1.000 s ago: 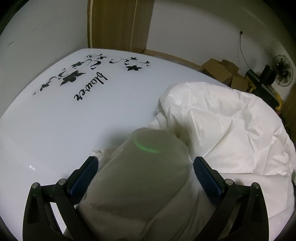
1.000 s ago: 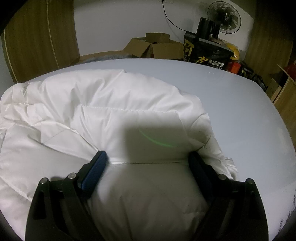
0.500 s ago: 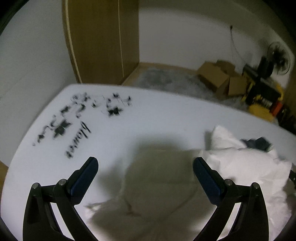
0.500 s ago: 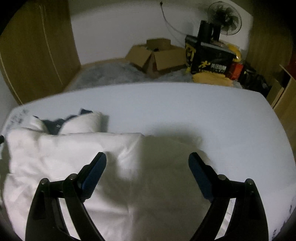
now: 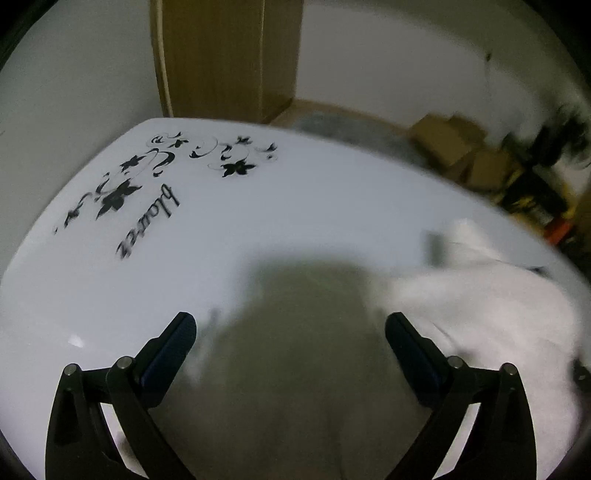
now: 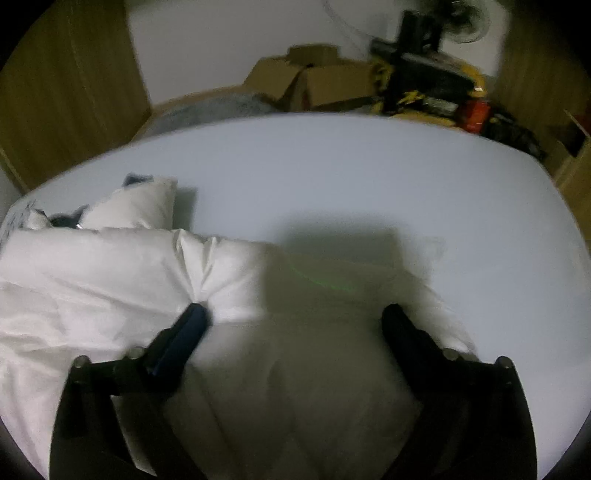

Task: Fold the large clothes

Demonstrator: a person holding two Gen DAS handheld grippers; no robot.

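A white puffy padded garment (image 6: 110,280) lies flattened on the white table (image 6: 332,184). Its dark-lined collar end (image 6: 66,219) is at the far left in the right wrist view. My right gripper (image 6: 295,314) is open, its jaws wide apart, right over the garment's near right part. In the left wrist view the garment (image 5: 480,306) shows blurred at right and under my shadow. My left gripper (image 5: 290,325) is open and empty, above the garment's left edge.
The table has a black floral print with lettering (image 5: 147,192) at the far left. A wooden cabinet (image 5: 225,55) stands behind it. Cardboard boxes (image 6: 314,81), a fan (image 6: 465,26) and clutter are on the floor beyond the far edge.
Both grippers had the bulky garment between their jaws a second ago. They have let go and lifted back, and the garment now lies flatter on the table.
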